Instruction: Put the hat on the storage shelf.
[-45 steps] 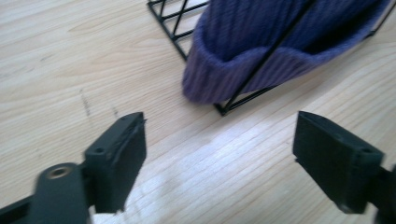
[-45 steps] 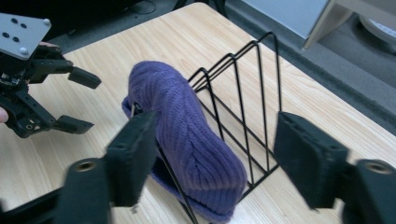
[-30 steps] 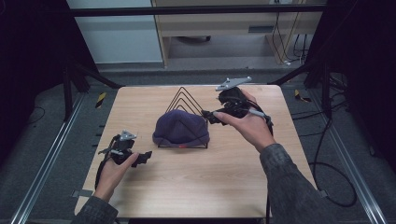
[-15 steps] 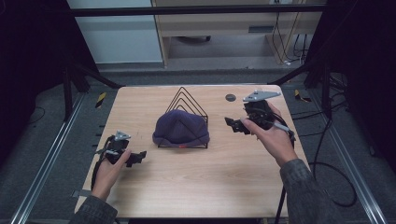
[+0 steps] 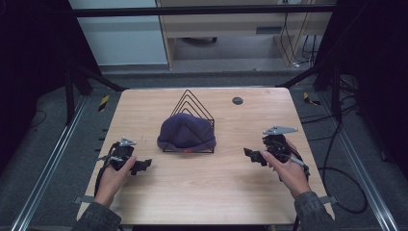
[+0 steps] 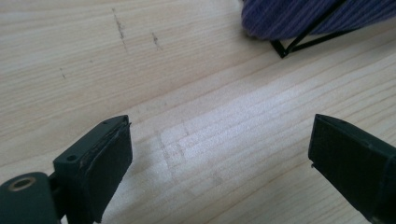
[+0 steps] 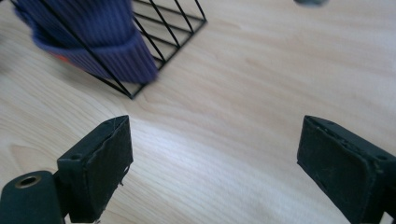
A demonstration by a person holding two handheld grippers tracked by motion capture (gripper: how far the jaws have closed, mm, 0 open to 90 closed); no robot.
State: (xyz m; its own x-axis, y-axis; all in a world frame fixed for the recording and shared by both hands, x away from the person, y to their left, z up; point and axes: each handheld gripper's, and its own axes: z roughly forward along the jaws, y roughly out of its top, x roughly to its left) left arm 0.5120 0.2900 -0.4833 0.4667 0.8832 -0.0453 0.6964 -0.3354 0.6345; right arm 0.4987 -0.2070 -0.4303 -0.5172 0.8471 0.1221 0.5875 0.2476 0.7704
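A purple knit hat [image 5: 186, 133] sits over a black wire rack [image 5: 192, 103] in the middle of the counter [image 5: 211, 192]. The hat covers the front of the rack, and the pointy wire tops stick up behind it, toward 12 o'clock.

The left claw [image 5: 142, 165] rests low on the counter at about 8 o'clock from the hat, well apart from it. In the left gripper view its two black jaws stand wide open with nothing but bare wood between them, and the edge of the hat [image 6: 308, 16] and a corner of the rack [image 6: 299, 39] peek in at the top right.

The right claw [image 5: 251, 155] is at about 4 o'clock from the hat, also apart from it. In the right gripper view its jaws are wide open and hold nothing too. The hat [image 7: 93, 37] and the rack [image 7: 159, 35] show at the top left there. A small dark round thing [image 5: 237, 100] lies on the counter near 1 o'clock.

It looks like the hat is on the rack and both hands are resting, one on each side. No grab is going on.

If the hat is to come off, a claw would need to go in to the soft brim at the bottom, pinch the cloth and not the wire, and lift up so the rack does not tip.
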